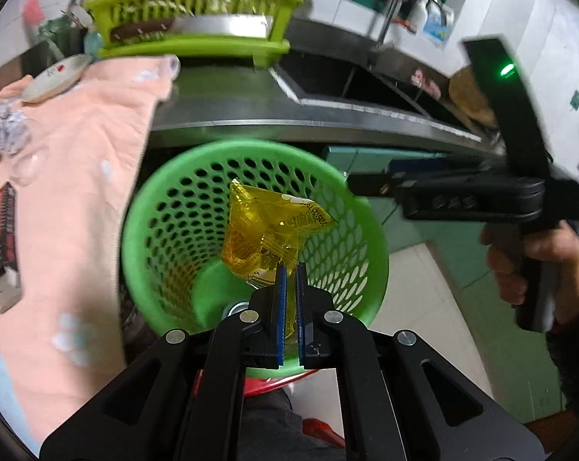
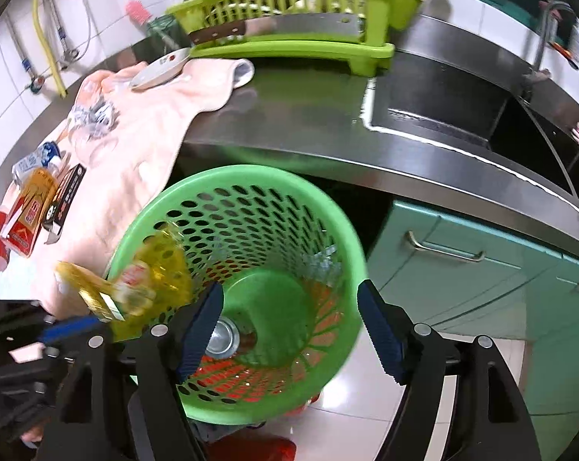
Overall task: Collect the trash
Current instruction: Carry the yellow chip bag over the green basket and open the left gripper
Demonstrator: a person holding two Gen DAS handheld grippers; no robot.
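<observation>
Here the left gripper (image 1: 289, 269) pinches the yellow wrapper (image 1: 266, 230) upright.

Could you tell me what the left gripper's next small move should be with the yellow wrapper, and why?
Probably open the left gripper and let go. It is shut on the yellow wrapper, which already hangs over the mouth of the green perforated basket, so it should drop in beside the can at the bottom. The right gripper is open, holding nothing.
</observation>
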